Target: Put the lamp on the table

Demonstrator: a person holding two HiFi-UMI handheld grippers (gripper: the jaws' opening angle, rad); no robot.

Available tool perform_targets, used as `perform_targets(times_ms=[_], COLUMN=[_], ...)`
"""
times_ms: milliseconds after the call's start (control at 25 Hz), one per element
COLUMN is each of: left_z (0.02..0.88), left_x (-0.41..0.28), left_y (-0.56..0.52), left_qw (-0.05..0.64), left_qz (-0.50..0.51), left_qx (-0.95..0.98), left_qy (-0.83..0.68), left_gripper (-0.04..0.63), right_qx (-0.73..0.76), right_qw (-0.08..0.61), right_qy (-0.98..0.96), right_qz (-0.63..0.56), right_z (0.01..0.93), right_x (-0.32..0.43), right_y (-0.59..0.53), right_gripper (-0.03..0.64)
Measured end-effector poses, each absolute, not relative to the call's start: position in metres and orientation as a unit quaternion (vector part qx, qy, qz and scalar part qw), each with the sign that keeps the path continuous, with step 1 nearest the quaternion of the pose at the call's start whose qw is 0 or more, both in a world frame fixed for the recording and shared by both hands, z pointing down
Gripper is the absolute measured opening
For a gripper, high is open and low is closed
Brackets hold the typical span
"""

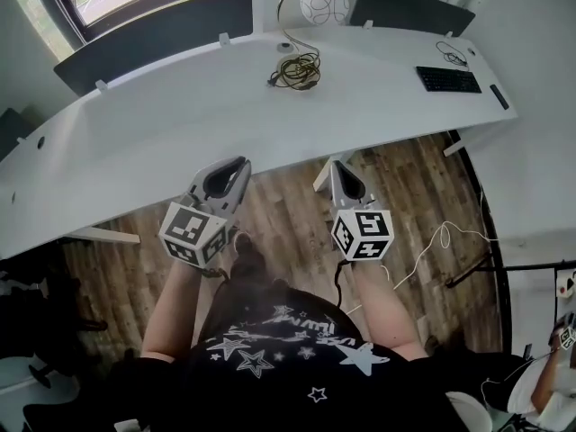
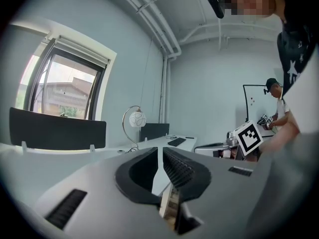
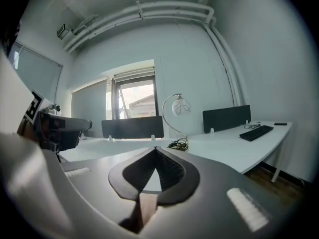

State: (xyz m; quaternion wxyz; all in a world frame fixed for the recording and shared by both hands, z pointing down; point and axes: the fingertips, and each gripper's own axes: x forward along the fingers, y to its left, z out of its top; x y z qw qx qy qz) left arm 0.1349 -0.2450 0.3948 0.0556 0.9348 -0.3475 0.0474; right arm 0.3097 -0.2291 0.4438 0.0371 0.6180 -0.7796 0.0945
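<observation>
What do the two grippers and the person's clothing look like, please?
Both the left gripper and the right gripper are light grey and taper to a point, with black ribbed pads. Each carries a white cube with black square markers. The shirt is black, short-sleeved, printed with white stars.

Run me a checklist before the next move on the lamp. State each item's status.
1. White-globe lamp with arched gold stem stands upright on the curved white table: ok.
2. Left gripper has its jaws together with nothing between them: ok.
3. Right gripper has its jaws together and is empty: ok.
4. Approach to the lamp is clear: not ok, since the coiled dark cable lies in front of it.
5. Black keyboard is well apart from the lamp: ok.
6. Cable is plugged in: cannot tell.
</observation>
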Motion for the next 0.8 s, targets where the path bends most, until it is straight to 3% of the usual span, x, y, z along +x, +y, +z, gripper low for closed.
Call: perform_targets(times_ms=[800], left_z=[0.397], left_x=[0.092], left_y=[-0.174], left_qw=[0.053], left_qz=[0.054], left_qx=[0.929], left_qy=[-0.363], left_gripper=[0.037], right_qx=[0.571], right_qw=[0.105], right_qy=[-0.807], right_qz=[0.103], right_z=[0.466], right_x=[0.252], right_y=[-0.166], right_gripper=[0.002])
